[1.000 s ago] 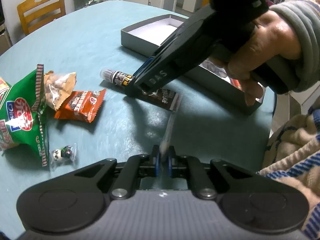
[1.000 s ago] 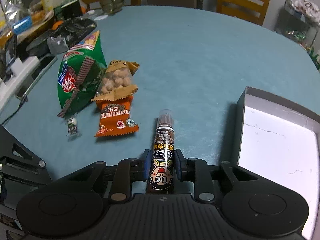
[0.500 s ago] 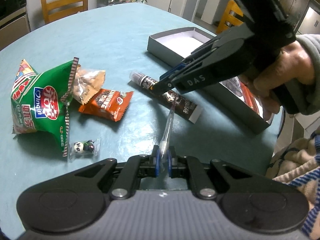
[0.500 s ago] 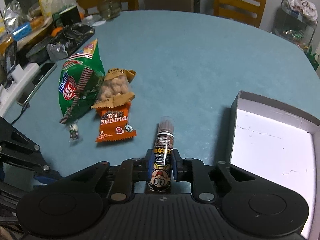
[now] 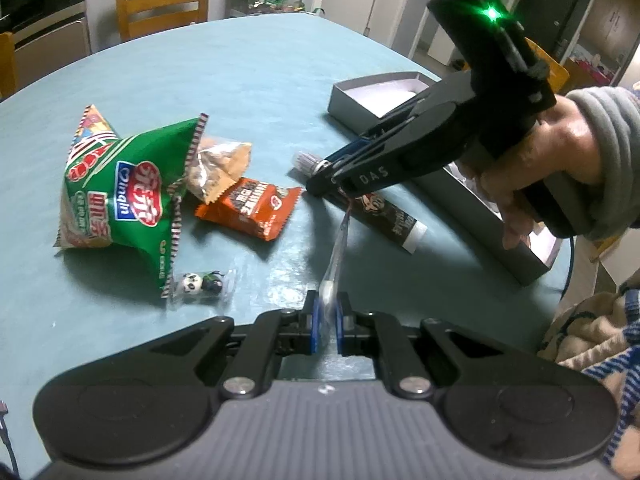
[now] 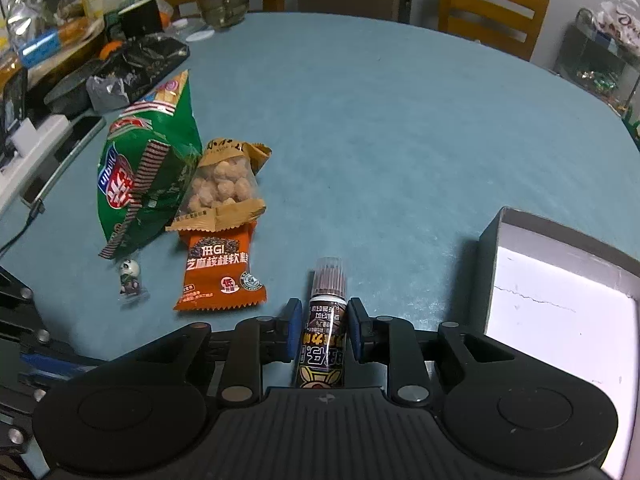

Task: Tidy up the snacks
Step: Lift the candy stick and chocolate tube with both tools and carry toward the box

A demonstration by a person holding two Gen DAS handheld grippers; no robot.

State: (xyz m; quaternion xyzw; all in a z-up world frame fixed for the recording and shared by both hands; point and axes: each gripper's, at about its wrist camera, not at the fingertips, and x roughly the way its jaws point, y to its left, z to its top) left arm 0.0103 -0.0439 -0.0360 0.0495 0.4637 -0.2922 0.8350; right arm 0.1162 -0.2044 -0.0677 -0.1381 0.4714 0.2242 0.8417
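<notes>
A dark stick-snack tube (image 6: 325, 320) lies on the teal table (image 6: 400, 140); my right gripper (image 6: 325, 316) is shut on it. It also shows in the left wrist view (image 5: 384, 212) under the right gripper (image 5: 320, 184). My left gripper (image 5: 326, 316) is shut on a thin clear plastic wrapper strip (image 5: 338, 252) that runs toward the tube. A green chip bag (image 5: 120, 192), a nut pouch (image 5: 216, 164), an orange packet (image 5: 252, 208) and a small panda toy packet (image 5: 200, 284) lie at left. A grey open box (image 6: 560, 304) stands at right.
Wooden chairs (image 6: 492, 8) stand around the far side of the table. Clutter, bags and a phone (image 6: 64, 148) sit on the table's far left. A striped cloth (image 5: 592, 328) is at the right edge in the left wrist view.
The right gripper has lifted its tip slightly with the tube held. The left gripper has drawn back, keeping hold of the clear strip; more of the snacks at left shows.
</notes>
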